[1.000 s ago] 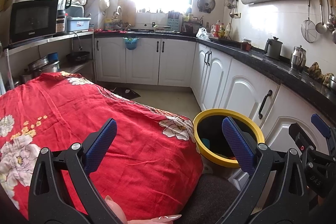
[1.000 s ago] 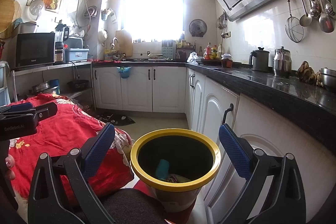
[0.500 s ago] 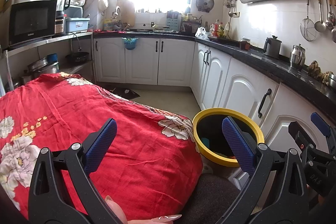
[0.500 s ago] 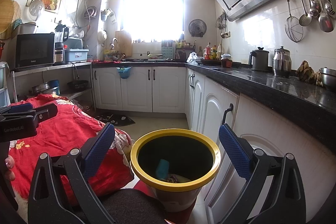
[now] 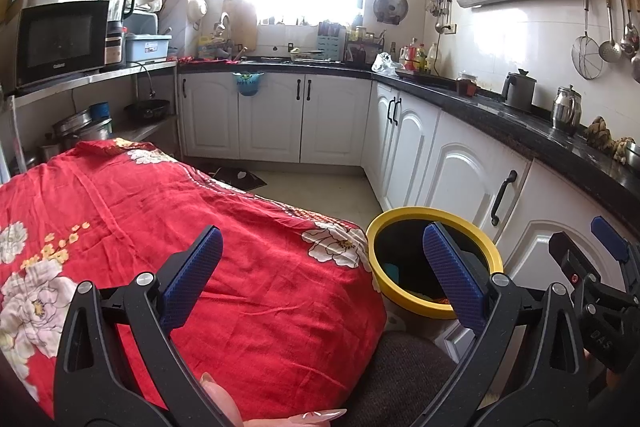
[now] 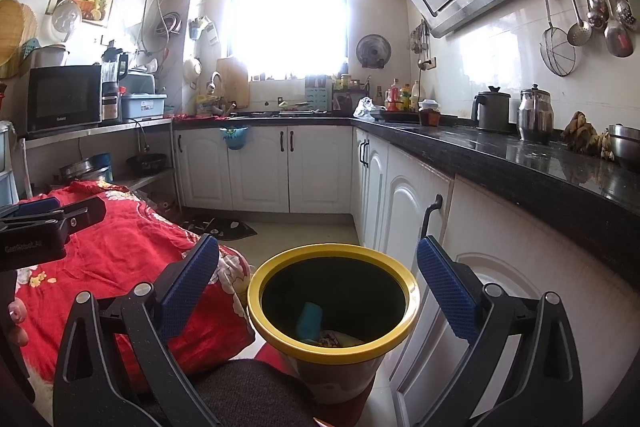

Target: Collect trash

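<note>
**Both grippers empty above the table edge and the bin**

The left gripper [image 5: 322, 269] hangs over the near corner of a table draped in a red floral cloth [image 5: 168, 227], its blue-padded jaws spread wide with nothing between them. The cloth's top shows no loose items in this view. A fingertip with a long nail [image 5: 316, 415] shows at the bottom edge of the left wrist view.

The right gripper [image 6: 318, 277] is held above a yellow-rimmed trash bin [image 6: 256, 311] that stands on the floor just beside the table's corner and close to the white cabinet doors [image 6: 404, 219]. Its jaws are equally wide apart and hold nothing; seen from its camera, the bin's mouth sits between the two fingers. Inside the dark bin lie a teal object [image 6: 309, 318] and some yellowish, printed scraps [image 6: 334, 339] at the bottom; what they are cannot be told.

In the left wrist view the right gripper's body appears at the far right, past the bin. In the right wrist view the left gripper's body appears at the left edge, over the cloth. A dark, textured fabric [image 6: 248, 393] fills the foreground below the bin.
</note>
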`<move>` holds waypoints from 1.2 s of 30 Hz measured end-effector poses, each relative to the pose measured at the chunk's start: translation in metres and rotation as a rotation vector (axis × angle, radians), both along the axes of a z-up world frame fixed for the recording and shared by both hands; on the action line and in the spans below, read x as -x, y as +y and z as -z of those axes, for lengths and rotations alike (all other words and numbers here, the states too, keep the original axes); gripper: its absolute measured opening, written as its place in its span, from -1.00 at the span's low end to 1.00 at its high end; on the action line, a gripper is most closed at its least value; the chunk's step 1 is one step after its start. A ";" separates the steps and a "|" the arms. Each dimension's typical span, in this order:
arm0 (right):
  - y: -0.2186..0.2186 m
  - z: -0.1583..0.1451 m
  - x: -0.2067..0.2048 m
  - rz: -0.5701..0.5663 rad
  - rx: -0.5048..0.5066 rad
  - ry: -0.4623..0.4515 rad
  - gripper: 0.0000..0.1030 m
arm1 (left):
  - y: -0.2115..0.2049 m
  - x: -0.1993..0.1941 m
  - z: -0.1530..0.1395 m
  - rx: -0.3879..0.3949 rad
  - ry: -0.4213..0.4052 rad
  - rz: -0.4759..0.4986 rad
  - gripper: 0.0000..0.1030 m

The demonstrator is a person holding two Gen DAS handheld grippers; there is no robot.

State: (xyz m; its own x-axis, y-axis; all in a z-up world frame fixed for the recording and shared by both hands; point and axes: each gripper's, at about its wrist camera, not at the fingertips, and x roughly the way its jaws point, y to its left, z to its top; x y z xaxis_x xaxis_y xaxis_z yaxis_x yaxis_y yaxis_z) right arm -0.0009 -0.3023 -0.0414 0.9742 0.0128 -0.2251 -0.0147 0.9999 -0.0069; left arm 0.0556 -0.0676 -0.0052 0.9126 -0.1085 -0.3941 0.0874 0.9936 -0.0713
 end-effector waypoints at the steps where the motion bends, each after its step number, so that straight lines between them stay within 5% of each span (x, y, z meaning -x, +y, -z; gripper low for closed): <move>1: 0.000 -0.001 0.001 0.001 -0.001 0.000 0.88 | 0.000 0.000 0.000 0.000 0.000 0.001 0.79; 20: 0.002 -0.001 0.002 0.002 -0.002 0.005 0.88 | -0.002 -0.001 0.001 -0.010 0.007 0.002 0.79; 29: 0.011 -0.007 -0.011 -0.058 -0.030 0.061 0.88 | 0.013 -0.004 0.005 -0.001 0.080 -0.036 0.79; 33: 0.051 -0.017 -0.023 -0.194 0.017 0.069 0.88 | 0.074 0.001 0.002 0.023 0.112 -0.196 0.79; 36: 0.115 -0.027 -0.037 -0.403 0.024 0.101 0.88 | 0.156 0.023 0.000 0.022 0.137 -0.424 0.79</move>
